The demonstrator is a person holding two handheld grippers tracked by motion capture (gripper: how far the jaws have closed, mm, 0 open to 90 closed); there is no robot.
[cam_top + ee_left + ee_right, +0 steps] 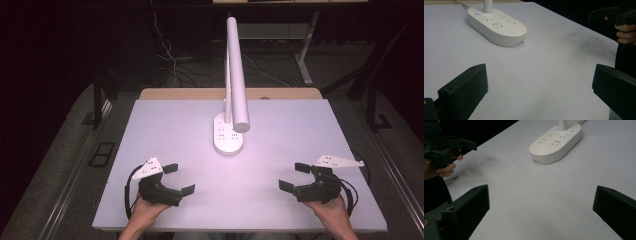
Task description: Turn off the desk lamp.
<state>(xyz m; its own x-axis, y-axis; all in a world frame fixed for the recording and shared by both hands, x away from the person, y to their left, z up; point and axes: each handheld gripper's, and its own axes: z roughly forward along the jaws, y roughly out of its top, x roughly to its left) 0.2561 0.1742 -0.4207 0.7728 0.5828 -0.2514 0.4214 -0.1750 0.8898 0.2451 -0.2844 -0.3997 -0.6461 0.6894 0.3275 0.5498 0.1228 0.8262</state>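
White lamp base (229, 134) between gaping grippers.

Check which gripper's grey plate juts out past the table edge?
The right gripper, at the table's right side: its grey three-cornered plate points outward to the edge. The left gripper's plate sits over the tabletop.

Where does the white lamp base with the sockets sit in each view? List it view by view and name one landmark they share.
High view: lamp base at table centre, beyond both grippers.
Left gripper view: lamp base upper left, on the white table.
Right gripper view: lamp base top, right of centre.
Shared landmark: the white stem rising from the base's far end.
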